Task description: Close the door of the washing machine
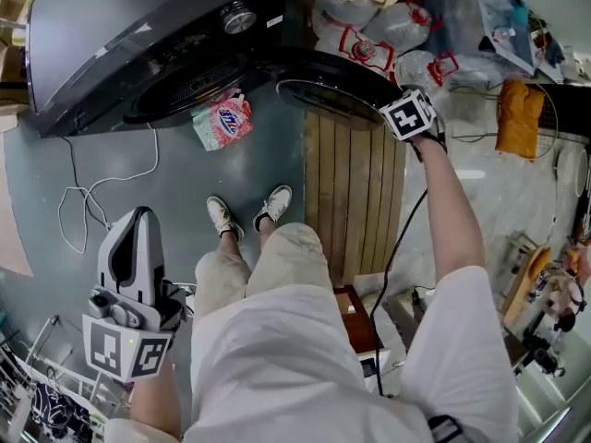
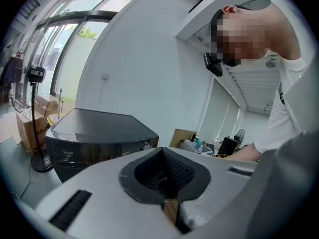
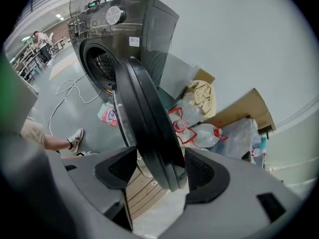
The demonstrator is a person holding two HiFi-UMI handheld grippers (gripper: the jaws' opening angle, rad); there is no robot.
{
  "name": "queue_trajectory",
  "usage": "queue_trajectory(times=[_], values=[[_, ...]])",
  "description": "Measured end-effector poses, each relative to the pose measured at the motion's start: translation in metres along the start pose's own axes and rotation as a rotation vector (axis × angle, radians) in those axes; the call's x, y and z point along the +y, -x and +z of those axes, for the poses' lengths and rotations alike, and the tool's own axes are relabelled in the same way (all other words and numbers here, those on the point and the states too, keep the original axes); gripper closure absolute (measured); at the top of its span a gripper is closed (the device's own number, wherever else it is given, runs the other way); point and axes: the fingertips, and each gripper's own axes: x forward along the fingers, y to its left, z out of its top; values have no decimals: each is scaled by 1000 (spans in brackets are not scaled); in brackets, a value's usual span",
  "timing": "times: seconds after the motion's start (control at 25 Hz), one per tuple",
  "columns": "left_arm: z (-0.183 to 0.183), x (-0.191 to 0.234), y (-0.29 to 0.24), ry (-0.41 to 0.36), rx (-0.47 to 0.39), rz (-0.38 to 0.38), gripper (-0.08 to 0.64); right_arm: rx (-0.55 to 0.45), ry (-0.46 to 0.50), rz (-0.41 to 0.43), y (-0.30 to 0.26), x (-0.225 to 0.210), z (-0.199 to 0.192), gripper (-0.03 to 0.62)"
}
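The dark front-loading washing machine (image 1: 138, 35) stands at the top left of the head view. Its round door (image 1: 337, 86) is swung wide out to the right. My right gripper (image 1: 411, 116) is at the door's outer edge. In the right gripper view the black door rim (image 3: 144, 118) runs between the open jaws of my right gripper (image 3: 159, 171), and the drum opening (image 3: 102, 66) shows behind. The left gripper (image 1: 129, 247) is held low at the left, away from the machine. It is shut and empty (image 2: 167, 183), pointing toward the machine (image 2: 94, 133).
A pink detergent bag (image 1: 223, 120) lies on the floor under the drum opening. A wooden slatted board (image 1: 355, 192) lies beneath the door. White cable (image 1: 92, 192) loops at the left. Filled plastic bags (image 1: 388, 26) and cardboard (image 3: 239, 113) crowd behind the door. The person's shoes (image 1: 249, 215) stand in front.
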Motion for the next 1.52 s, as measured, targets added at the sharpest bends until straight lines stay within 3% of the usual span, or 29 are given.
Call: queue_trajectory(times=[0.12, 0.28, 0.44, 0.68, 0.96, 1.52], values=[[3, 4, 7, 0, -7, -5, 555, 4, -21, -17, 4, 7, -5, 295], [5, 14, 17, 4, -10, 0, 555, -68, -31, -3, 11, 24, 9, 296], [6, 20, 29, 5, -15, -2, 556, -23, -55, -15, 16, 35, -7, 307], [5, 30, 44, 6, -17, -10, 555, -59, -68, -11, 23, 58, -5, 321], [4, 41, 55, 12, -19, -17, 556, -18, -116, -24, 27, 77, -21, 325], [11, 61, 71, 15, -31, -32, 556, -41, -147, -9, 38, 117, -23, 351]])
